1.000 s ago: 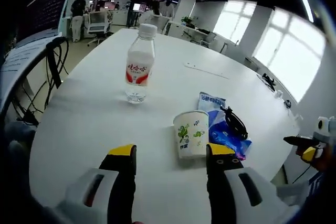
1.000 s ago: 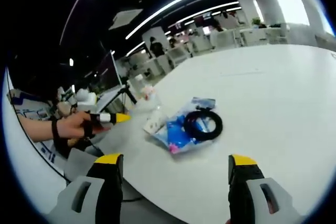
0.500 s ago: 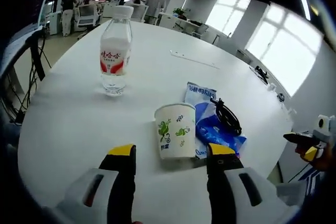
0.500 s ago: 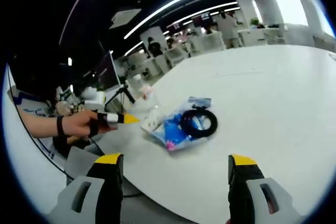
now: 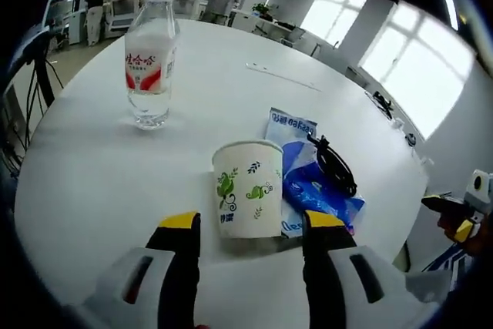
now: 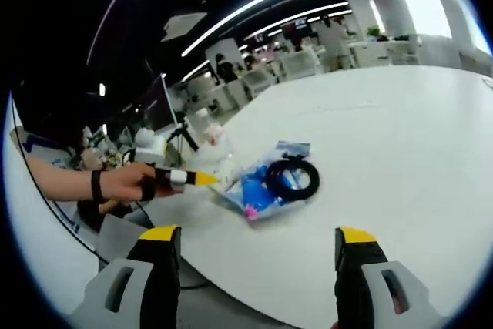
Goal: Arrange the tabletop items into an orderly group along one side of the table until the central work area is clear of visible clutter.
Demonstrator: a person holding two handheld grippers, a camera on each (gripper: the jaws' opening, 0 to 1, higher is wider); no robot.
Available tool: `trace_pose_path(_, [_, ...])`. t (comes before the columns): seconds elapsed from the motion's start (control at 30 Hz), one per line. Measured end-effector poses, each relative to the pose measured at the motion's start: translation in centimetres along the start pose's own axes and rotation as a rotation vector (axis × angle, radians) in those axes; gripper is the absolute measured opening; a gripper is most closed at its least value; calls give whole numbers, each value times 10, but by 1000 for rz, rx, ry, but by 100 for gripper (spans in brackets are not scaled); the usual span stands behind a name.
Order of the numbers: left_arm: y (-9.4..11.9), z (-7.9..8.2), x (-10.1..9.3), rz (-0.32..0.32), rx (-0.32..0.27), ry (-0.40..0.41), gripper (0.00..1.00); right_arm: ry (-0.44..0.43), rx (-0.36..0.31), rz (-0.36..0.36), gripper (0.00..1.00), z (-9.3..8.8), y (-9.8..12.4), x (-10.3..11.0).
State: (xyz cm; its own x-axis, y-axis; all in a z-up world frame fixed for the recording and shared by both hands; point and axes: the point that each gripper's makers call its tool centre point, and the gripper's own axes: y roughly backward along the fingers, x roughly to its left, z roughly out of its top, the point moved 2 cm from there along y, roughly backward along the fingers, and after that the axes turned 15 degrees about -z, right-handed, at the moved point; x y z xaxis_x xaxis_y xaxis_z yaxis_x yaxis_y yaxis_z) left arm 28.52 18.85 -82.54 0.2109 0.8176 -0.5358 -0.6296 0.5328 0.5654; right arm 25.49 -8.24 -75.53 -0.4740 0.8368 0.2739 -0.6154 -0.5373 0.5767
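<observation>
Left gripper [image 5: 250,225]: jaws apart, empty, straddling the near side of the paper cup [image 5: 248,188] without clamping it.
Right gripper [image 6: 258,240]: jaws wide apart, empty, hovering off the table edge [image 6: 323,283].
Paper cup: upright at 12 o'clock from the left jaws, touching the blue packet [image 5: 312,182] at its 3 o'clock.
Black cable coil [image 5: 333,167]: lying on the packet (a loose loop in the right gripper view).
Water bottle [image 5: 149,55]: upright at 11 o'clock, well apart from the cup.
Progress: early, I judge; nothing gripped, bottle apart from the cup-and-packet cluster.
Left to do: grip the cup, then gather all items along one side.
</observation>
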Motion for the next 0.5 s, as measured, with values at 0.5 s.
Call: trace_pose_path(0.5, [-21, -3, 22, 16, -29, 62, 34, 29, 30, 6, 83, -1, 3, -4])
